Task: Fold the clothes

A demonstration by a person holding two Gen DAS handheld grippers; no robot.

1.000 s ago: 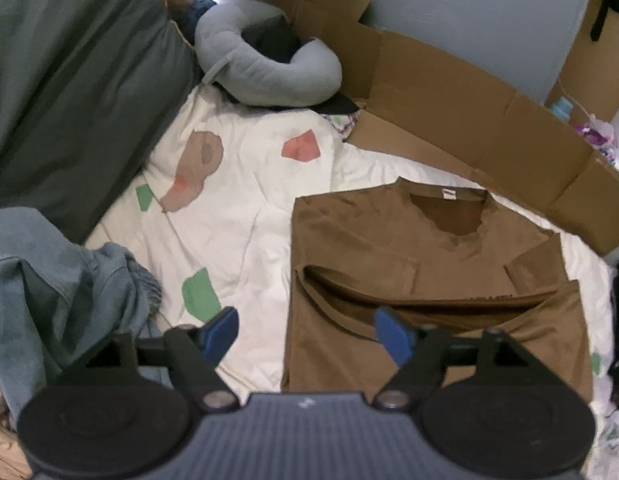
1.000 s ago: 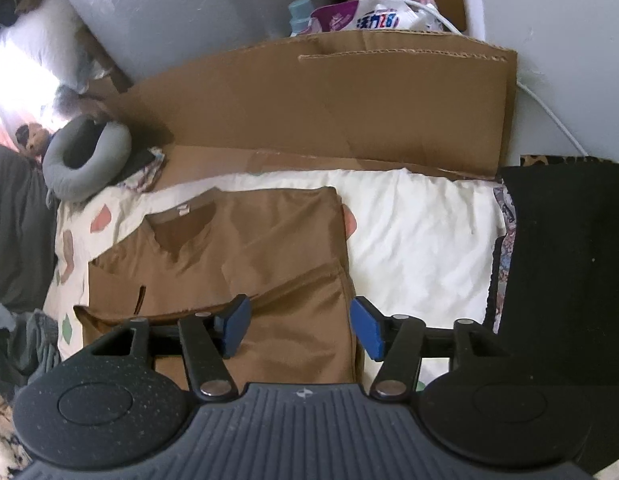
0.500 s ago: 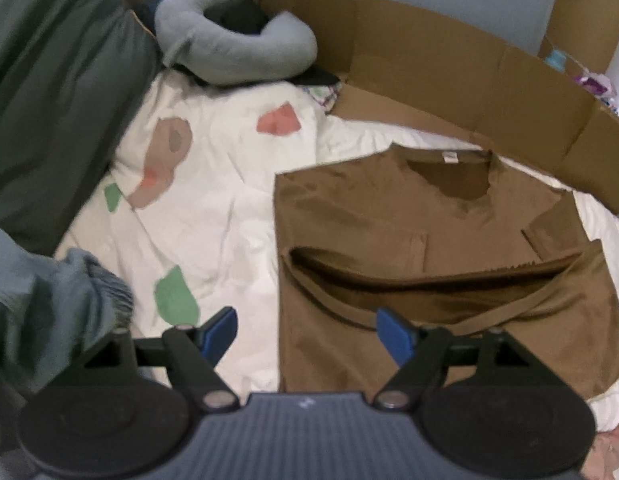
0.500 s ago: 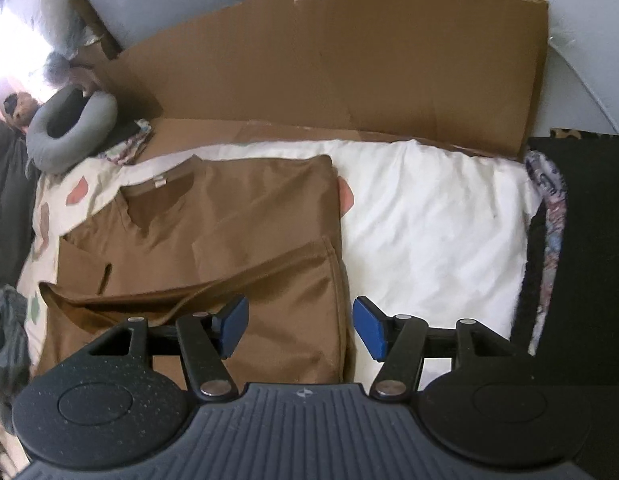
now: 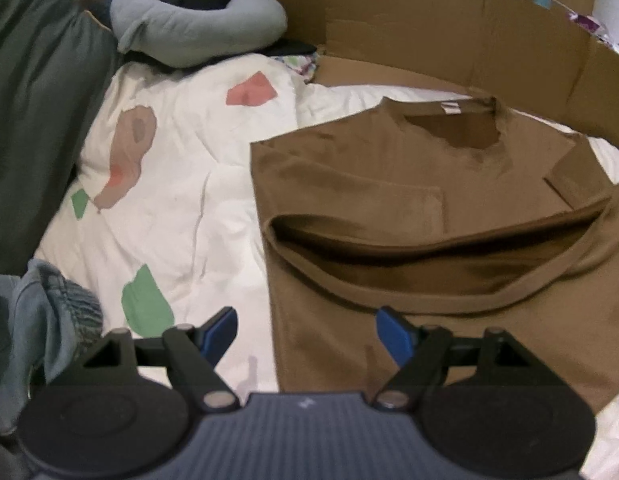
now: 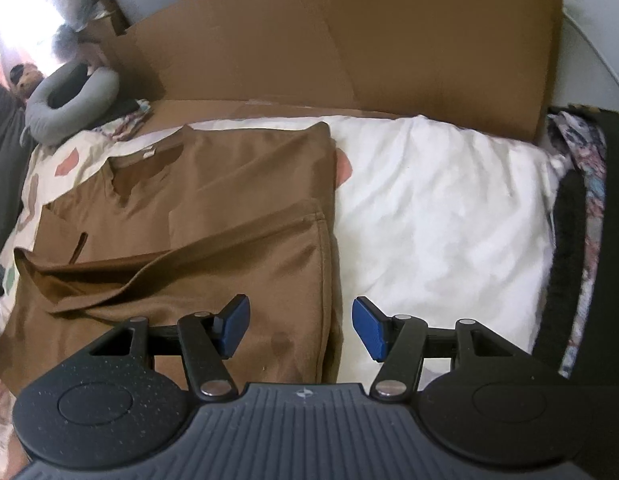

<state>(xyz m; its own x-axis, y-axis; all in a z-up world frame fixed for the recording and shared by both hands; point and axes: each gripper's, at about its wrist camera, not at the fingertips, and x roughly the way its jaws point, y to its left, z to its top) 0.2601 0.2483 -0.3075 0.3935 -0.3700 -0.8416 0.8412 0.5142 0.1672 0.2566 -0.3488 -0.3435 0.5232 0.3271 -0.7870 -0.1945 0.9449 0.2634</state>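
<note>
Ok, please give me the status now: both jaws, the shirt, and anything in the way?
Left gripper open, empty, over shirt's left edge. Right gripper open, empty, over its right edge. Brown shirt partly folded on bedsheet. Nothing in the way.

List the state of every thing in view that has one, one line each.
brown shirt: lying flat on the bed, sleeves folded in, hem gaping open
left gripper: open, empty, over the shirt's near left edge
right gripper: open, empty, over the shirt's near right edge
cardboard: unfolded, propped behind the bed
</note>
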